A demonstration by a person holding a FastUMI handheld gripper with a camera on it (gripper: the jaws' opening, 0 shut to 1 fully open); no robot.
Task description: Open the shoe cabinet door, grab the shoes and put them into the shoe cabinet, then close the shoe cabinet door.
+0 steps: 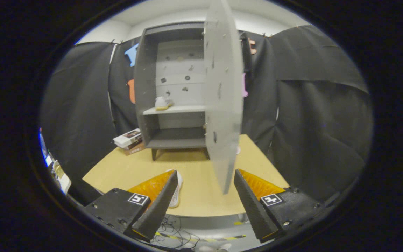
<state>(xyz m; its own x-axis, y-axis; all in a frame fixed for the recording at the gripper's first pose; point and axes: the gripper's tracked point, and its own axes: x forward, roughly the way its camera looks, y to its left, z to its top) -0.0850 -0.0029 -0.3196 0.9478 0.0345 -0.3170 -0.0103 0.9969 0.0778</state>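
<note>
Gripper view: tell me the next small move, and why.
Probably lower the open tongs onto the shoe by the left finger. The door stands open, one shoe sits on the cabinet shelf, and this one still lies on the table.

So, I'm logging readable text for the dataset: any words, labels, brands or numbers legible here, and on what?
None can be read.
Stack of books beside the grey shoe cabinet: cover print too blurred.
Square black-and-white markers on the open gripper bodies: patterns, not text.
</note>
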